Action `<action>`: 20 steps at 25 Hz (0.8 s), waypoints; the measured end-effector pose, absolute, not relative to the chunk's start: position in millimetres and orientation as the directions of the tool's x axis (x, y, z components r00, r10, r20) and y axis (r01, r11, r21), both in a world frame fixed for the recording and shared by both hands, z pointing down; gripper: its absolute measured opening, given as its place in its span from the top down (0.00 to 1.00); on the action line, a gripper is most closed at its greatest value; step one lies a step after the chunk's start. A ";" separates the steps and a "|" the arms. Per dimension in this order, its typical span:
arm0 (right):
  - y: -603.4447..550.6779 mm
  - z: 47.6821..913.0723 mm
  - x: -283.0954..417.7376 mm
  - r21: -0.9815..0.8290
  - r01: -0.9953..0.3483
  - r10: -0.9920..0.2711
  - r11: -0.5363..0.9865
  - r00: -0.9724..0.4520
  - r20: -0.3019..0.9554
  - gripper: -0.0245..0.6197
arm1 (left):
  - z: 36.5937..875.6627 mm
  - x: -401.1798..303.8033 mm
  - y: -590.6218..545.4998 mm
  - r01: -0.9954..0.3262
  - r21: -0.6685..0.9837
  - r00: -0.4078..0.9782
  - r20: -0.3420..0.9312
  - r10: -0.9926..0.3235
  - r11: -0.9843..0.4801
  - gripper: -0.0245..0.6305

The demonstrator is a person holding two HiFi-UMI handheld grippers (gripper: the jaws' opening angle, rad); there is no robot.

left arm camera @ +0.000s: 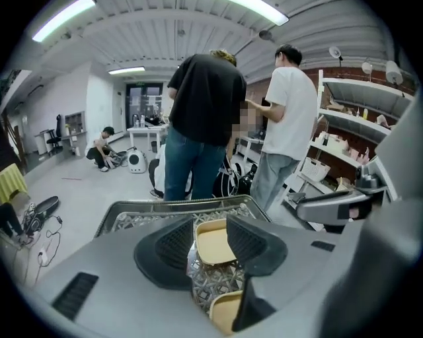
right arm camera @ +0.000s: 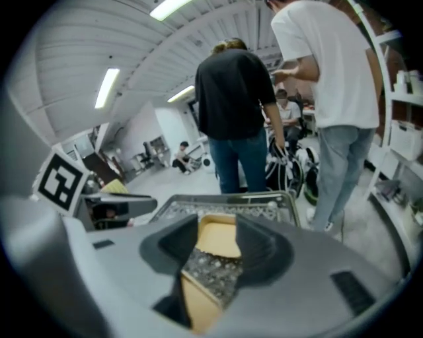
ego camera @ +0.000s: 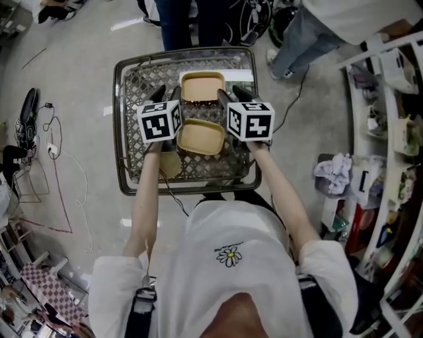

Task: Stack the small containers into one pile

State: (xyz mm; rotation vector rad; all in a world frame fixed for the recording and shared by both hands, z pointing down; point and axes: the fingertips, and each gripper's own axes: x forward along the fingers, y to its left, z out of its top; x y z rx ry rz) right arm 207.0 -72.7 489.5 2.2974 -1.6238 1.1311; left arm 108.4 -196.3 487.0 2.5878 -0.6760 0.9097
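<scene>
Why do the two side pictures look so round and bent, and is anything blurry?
Left gripper view: the wide lens bows the ceiling light and blackens the corners; a mosaic patch covers a face. Right gripper view: same bulge, tilted, and softer, the far tan container smeared. Head view: even light, hardly any shadow, the basket crisp but room edges curved.
</scene>
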 end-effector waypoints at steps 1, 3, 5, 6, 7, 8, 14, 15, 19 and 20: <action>-75.8 503.4 213.8 -0.315 -0.839 -0.747 -0.443 0.151 0.647 0.69 | 500.2 113.3 -199.8 -0.524 0.140 0.676 0.668 -0.310 -0.840 0.70; -81.4 529.7 227.4 -0.304 -0.818 -0.703 -0.488 0.161 0.693 0.69 | 525.6 121.7 -207.5 -0.522 0.152 0.653 0.704 -0.278 -0.839 0.71; -84.9 554.7 239.0 -0.285 -0.798 -0.659 -0.531 0.177 0.731 0.69 | 549.1 128.4 -213.3 -0.522 0.165 0.629 0.737 -0.247 -0.837 0.71; -86.5 566.4 243.5 -0.276 -0.790 -0.639 -0.548 0.182 0.747 0.69 | 559.7 130.9 -216.1 -0.525 0.170 0.616 0.752 -0.235 -0.834 0.71; -88.1 577.2 246.9 -0.271 -0.783 -0.622 -0.560 0.181 0.762 0.69 | 569.4 133.0 -218.9 -0.531 0.174 0.604 0.764 -0.226 -0.829 0.73; -89.5 587.1 249.4 -0.269 -0.777 -0.608 -0.569 0.178 0.774 0.69 | 578.3 135.0 -221.2 -0.537 0.181 0.594 0.775 -0.217 -0.824 0.75; -93.1 631.8 253.1 -0.312 -0.727 -0.561 -0.612 0.120 0.819 0.69 | 613.9 140.0 -226.0 -0.561 0.210 0.546 0.821 -0.168 -0.801 0.75; -93.5 636.4 253.4 -0.325 -0.716 -0.561 -0.617 0.112 0.820 0.70 | 618.0 140.0 -227.0 -0.568 0.205 0.536 0.827 -0.168 -0.797 0.75; -96.4 647.1 252.2 -0.336 -0.711 -0.560 -0.618 0.098 0.823 0.77 | 632.0 140.9 -232.0 -0.589 0.179 0.506 0.842 -0.187 -0.788 0.87; -97.4 649.1 250.9 -0.335 -0.713 -0.557 -0.616 0.094 0.825 0.79 | 634.4 141.2 -231.9 -0.591 0.186 0.506 0.844 -0.181 -0.785 0.88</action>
